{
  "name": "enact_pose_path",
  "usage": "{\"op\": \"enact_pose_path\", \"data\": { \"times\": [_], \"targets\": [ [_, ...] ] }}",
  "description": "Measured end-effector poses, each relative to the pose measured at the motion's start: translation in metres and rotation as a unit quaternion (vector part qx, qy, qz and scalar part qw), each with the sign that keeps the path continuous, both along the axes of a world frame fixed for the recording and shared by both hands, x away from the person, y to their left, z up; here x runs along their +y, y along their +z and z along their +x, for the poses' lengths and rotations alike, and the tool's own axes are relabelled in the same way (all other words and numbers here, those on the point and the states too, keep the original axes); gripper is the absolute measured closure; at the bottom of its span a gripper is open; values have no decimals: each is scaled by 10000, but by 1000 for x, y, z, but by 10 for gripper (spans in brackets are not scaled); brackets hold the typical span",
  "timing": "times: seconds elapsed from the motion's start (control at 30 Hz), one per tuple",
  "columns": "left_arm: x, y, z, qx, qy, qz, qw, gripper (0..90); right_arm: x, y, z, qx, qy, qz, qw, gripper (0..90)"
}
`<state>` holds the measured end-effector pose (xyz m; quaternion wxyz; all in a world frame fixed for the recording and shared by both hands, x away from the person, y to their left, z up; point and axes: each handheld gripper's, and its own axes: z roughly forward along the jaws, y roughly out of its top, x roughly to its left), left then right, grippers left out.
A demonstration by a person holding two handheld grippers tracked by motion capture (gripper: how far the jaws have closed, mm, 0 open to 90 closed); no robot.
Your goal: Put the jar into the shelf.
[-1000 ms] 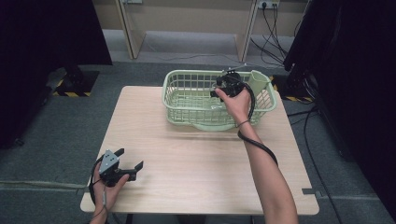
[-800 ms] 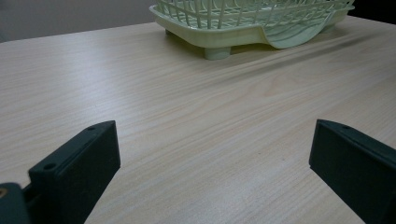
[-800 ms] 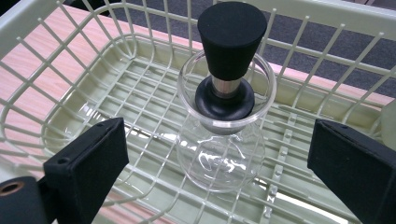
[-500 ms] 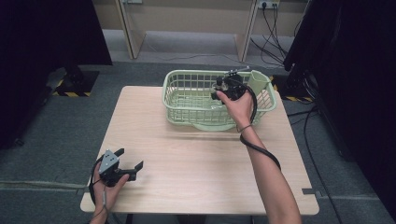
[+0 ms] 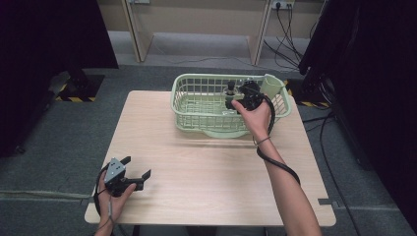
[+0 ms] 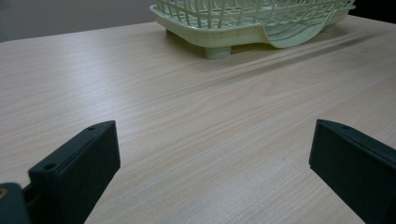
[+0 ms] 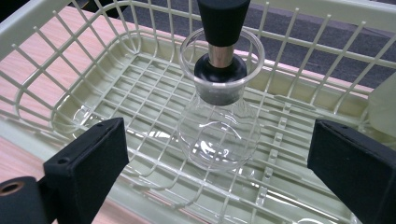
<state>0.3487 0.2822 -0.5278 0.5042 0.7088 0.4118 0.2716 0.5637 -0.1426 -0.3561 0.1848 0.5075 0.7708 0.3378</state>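
We see our right arm stretched far across the desk, its claw spread wide over the green basket around an upright glass flask with a black stopper, while our left claw rests spread at the near left corner.

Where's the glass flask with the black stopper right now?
The glass flask stands upright inside the green basket at the table's far right, directly ahead of the right gripper, whose open jaws aren't touching it.
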Motion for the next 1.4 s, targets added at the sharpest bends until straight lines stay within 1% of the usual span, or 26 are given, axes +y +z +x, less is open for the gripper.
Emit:
{"op": "enact_pose_path", "data": {
  "times": [0.23, 0.53, 0.8, 1.1, 1.4],
  "targets": [
    [0, 0, 0, -9, 1, -6, 10000, 15, -1, 1, -9, -82, 66, 2, 9999, 52],
    [0, 0, 0, -2, 0, 5, 10000, 15, -7, 2, -24, -207, 130, 8, 9997, 51],
    [0, 0, 0, 1, 4, 4, 10000, 15, -14, 3, -35, -262, 135, 25, 9996, 51],
    [0, 0, 0, -4, 0, 17, 10000, 15, -20, -4, -49, -263, 172, 22, 9995, 51],
    [-1, 0, 0, -6, 6, 19, 10000, 15, -28, -11, -65, -325, 217, 56, 9992, 51]
  ]
}}
